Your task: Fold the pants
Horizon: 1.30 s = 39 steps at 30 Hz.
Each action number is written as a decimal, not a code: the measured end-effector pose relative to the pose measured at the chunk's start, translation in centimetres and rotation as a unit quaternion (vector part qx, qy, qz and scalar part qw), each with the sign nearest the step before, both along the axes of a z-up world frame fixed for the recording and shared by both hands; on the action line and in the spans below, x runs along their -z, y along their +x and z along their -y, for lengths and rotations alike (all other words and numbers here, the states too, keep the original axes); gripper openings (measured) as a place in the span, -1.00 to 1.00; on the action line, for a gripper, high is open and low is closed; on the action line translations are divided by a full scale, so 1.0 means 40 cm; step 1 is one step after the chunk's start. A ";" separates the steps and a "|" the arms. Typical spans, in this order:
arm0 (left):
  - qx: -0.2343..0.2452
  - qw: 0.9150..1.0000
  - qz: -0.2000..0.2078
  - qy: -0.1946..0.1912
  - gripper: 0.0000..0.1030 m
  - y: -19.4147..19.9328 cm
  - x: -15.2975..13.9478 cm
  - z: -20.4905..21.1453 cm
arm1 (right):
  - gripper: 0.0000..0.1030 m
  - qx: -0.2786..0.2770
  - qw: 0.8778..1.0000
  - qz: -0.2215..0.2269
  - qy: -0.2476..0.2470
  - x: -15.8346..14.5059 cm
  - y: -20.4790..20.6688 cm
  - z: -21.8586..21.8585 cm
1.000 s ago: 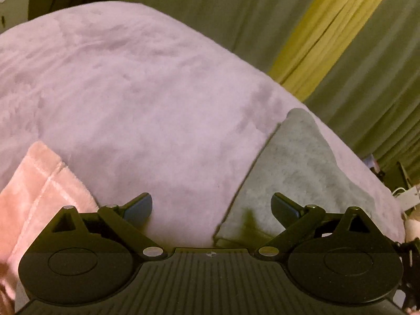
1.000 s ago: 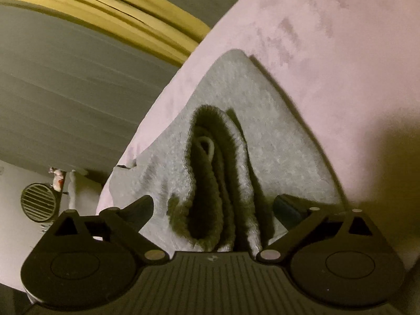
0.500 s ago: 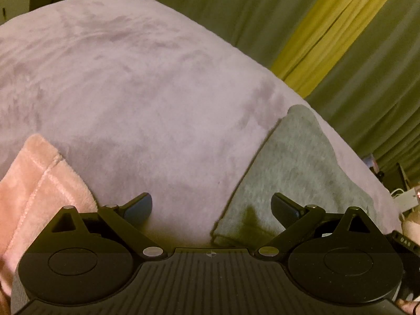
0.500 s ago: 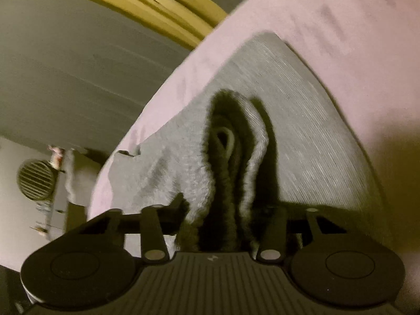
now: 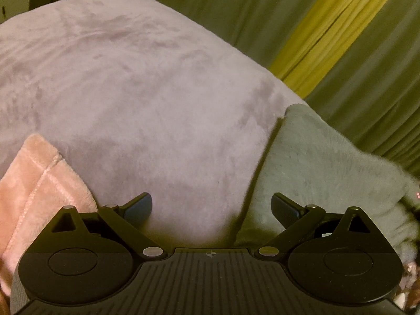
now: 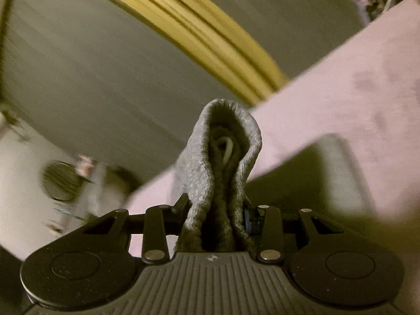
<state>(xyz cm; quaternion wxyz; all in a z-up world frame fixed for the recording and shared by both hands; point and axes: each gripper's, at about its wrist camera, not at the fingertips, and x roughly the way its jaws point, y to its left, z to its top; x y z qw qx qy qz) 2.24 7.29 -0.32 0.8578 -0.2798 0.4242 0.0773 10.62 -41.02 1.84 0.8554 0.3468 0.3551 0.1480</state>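
The grey pants (image 5: 315, 162) lie at the right on the mauve blanket (image 5: 144, 92), their right end rising off it. My left gripper (image 5: 211, 207) is open and empty, low over the blanket just left of the pants' near edge. My right gripper (image 6: 216, 210) is shut on the bunched ribbed waistband of the pants (image 6: 223, 157), with a pale drawstring loop showing inside the fold. It holds this end lifted above the blanket (image 6: 354, 92). The rest of the pants (image 6: 315, 173) lie flat and blurred to the right.
A pink fleece garment (image 5: 34, 183) lies at the near left on the blanket. Olive and yellow curtains (image 5: 328, 39) hang behind the bed. A round vented object (image 6: 60, 181) stands blurred beyond the bed edge.
My right gripper closed on the waistband and lifted it up off the blanket. The left gripper stayed open and barely moved.
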 end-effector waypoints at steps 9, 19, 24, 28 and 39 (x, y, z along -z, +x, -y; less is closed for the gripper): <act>0.001 1.000 -0.014 0.010 0.95 0.015 0.002 0.010 | 0.64 0.070 0.986 -0.073 -0.130 0.083 -0.067 0.054; 0.012 1.000 -0.019 0.011 0.95 0.017 0.004 0.017 | 0.42 -0.011 0.977 -0.042 -0.209 0.111 -0.066 -0.057; 0.037 0.999 -0.015 0.025 0.94 0.024 -0.008 0.032 | 0.68 -0.003 0.969 -0.037 -0.242 0.129 -0.089 -0.032; 0.109 0.994 0.008 0.029 0.94 0.063 -0.025 0.072 | 0.91 -0.004 0.966 -0.043 -0.253 0.133 -0.090 -0.016; 0.288 0.955 -0.016 -0.062 0.95 0.308 0.061 0.144 | 0.92 -0.068 0.991 -0.093 -0.071 0.218 -0.007 0.099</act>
